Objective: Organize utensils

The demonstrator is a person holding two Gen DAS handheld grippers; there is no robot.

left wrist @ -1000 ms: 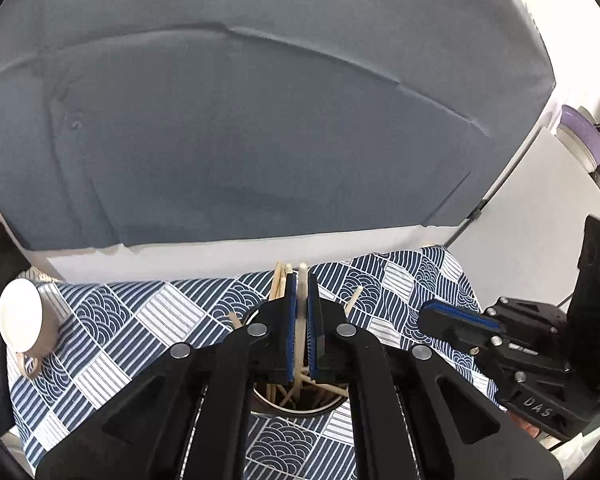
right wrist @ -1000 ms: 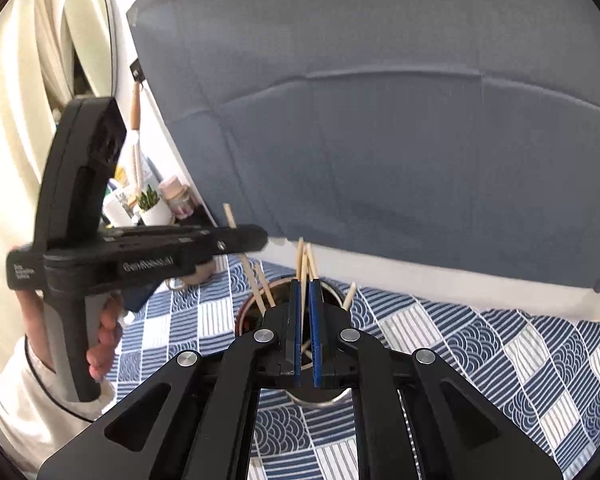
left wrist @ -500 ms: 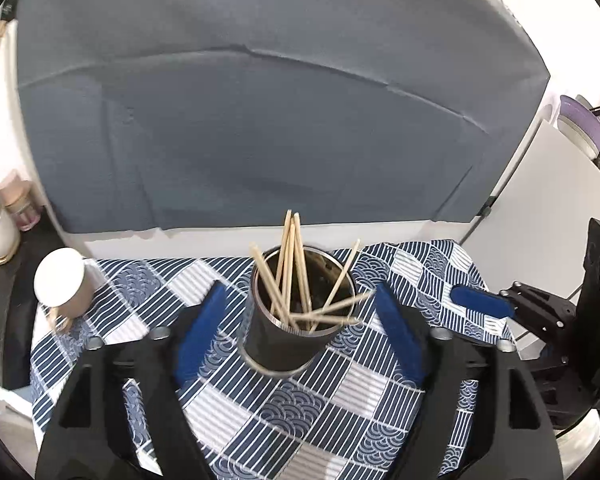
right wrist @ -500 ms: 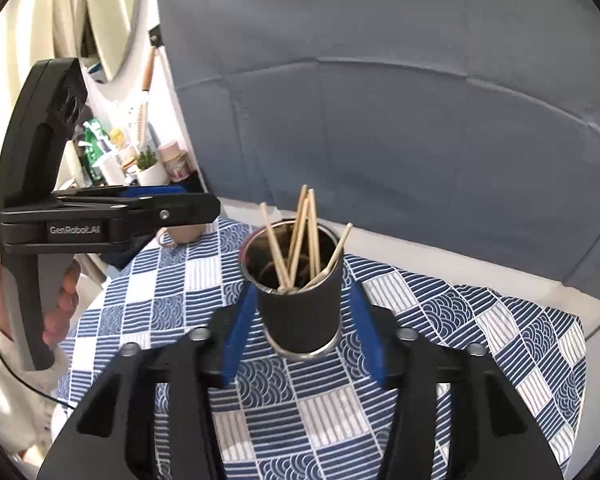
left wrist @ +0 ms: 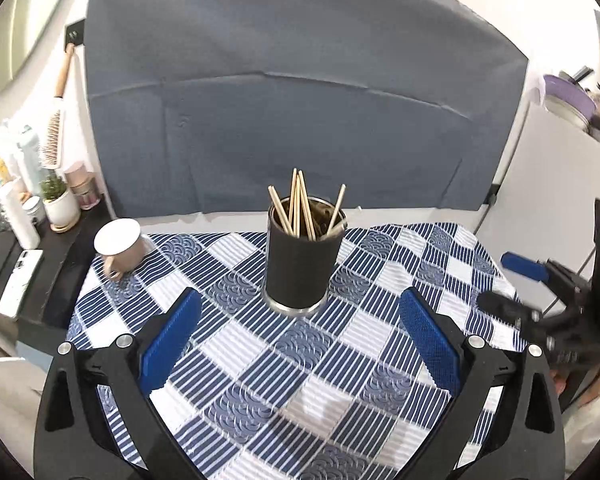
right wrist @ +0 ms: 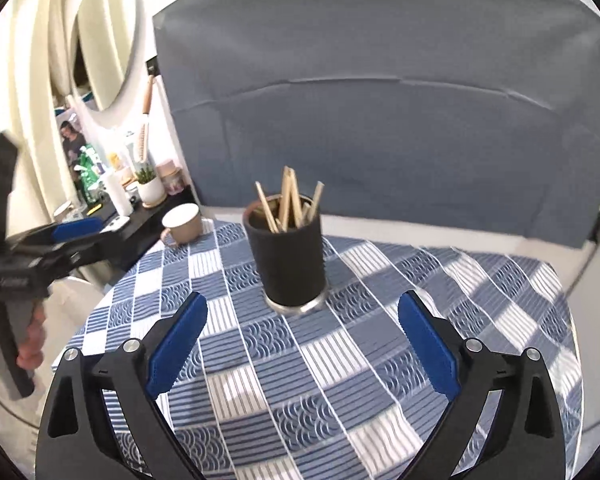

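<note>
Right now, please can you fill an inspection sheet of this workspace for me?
Surface: blue-and-white patterned tablecloth, flat.
Job's things: wooden chopsticks standing in the black cylindrical holder, upright.
Clutter: beige ceramic mug lying on its side near the table's back left corner.
Tongs: left tongs and right tongs have just been opening; both open, nothing between them.
Cables: nothing seen.
Surroundings: grey fabric backdrop; side shelf with bottles.

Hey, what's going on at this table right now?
A person holds a gripper in each hand. The left gripper and right gripper are both open and empty, their jaws having just been opening. The chopsticks stand in the black holder on the checked tablecloth. A mug lies tipped nearby.
</note>
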